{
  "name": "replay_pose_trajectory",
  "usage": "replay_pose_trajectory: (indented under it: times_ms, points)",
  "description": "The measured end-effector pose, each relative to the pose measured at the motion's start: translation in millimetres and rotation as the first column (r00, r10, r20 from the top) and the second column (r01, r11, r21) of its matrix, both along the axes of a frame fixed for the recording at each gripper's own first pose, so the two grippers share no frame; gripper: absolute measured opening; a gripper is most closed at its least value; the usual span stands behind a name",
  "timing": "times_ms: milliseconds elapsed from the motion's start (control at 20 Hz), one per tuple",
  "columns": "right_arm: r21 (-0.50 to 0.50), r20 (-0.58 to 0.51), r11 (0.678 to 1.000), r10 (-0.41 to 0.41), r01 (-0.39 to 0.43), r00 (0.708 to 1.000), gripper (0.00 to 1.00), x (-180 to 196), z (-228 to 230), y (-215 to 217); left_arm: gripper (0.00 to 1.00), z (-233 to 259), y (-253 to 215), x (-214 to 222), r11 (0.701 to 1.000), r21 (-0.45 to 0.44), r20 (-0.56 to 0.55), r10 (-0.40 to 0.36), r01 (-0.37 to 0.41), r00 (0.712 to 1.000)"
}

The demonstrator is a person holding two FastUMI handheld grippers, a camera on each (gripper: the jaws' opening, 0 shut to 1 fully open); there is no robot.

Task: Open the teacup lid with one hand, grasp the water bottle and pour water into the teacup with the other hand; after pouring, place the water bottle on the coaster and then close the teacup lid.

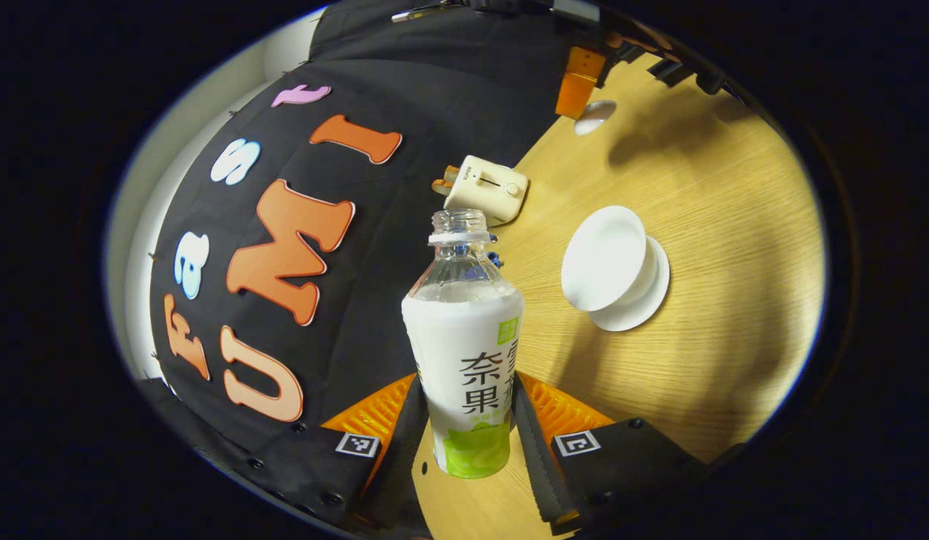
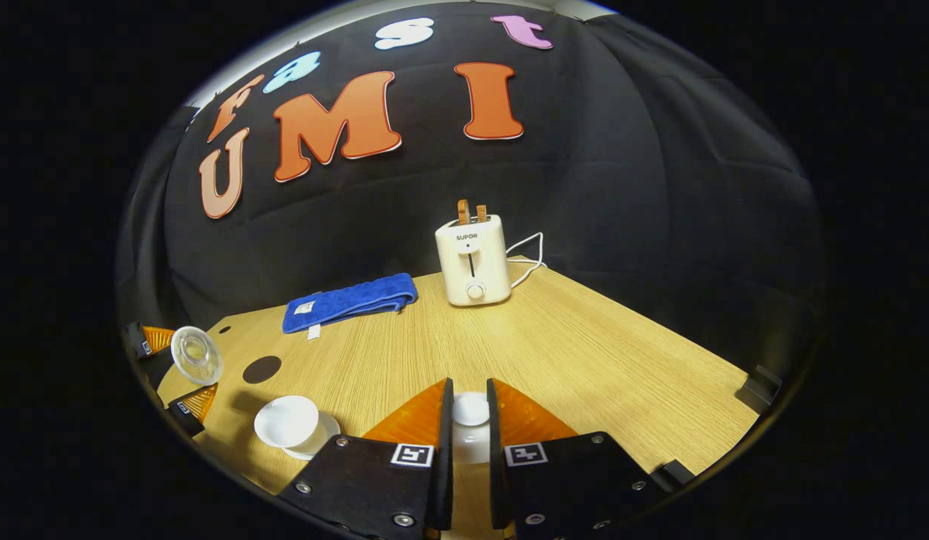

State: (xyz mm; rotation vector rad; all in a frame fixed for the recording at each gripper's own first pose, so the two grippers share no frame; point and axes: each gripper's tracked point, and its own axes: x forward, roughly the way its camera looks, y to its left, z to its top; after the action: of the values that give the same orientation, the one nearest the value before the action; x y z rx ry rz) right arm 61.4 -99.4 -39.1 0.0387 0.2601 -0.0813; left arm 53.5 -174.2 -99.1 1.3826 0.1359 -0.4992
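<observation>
Two grippers loaded: bottle in the left, lid in the right

Two views share one wood-grain table (image 2: 584, 352), pale, smooth and the largest thing in sight. At its far edge a cream toaster (image 2: 472, 260) stands upright, boxy with rounded corners, two slices poking from its slots and a white cord trailing beside it. Left of it lies a blue towel (image 2: 352, 301), folded long and ribbed, soft-looking.

In the left gripper view the left gripper (image 1: 470, 420) is clamped on the water bottle (image 1: 464, 352), both fingers pressing the lower sides of its wrapped body. The bottle is clear plastic with a white and green label; its cap is off. Its long axis runs straight away from the camera, open mouth pointing toward the toaster, and it is held above the tabletop. In the right gripper view the same bottle shows mouth-on at the far left, a round clear ring between that gripper's fingers.

Right of the bottle sits the teacup (image 1: 605, 259), glossy white porcelain, bowl-shaped and uncovered, on its matching round saucer (image 1: 637, 300). A dark round coaster (image 2: 262, 369), flat and matte, lies bare between the bottle and the cup.

In the right gripper view the right gripper (image 2: 470, 427) pinches the teacup lid (image 2: 470, 411), a small white dome, with the fingers drawn close against its sides, held well apart from the cup.
</observation>
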Motion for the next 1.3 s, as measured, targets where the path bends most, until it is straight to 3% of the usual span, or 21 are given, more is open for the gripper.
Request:
replay_pose_trajectory:
  times_ms: [350,600,1100,1300]
  points:
    - [-0.004,-0.003,1.0,-0.003,0.003,1.0,0.2,-2.0,0.5,-2.4,0.67,-9.5,7.1,-4.1,0.975,0.21,-0.004,-0.078,0.077,0.997]
    - [-0.003,-0.002,1.0,-0.004,0.004,1.0,0.2,-2.5,3.1,-4.4,0.7,-7.6,9.3,-0.7,0.937,0.332,-0.002,-0.117,0.111,0.993]
    - [0.006,-0.004,1.0,-0.009,0.009,1.0,0.2,-4.8,4.5,-9.0,0.7,7.7,-2.7,23.8,0.845,0.511,0.036,-0.204,0.157,0.978]
    - [0.01,-0.004,1.0,-0.012,0.012,1.0,0.2,-5.0,5.0,-11.7,0.68,5.9,-5.7,26.3,0.826,0.538,0.026,-0.215,0.168,0.976]
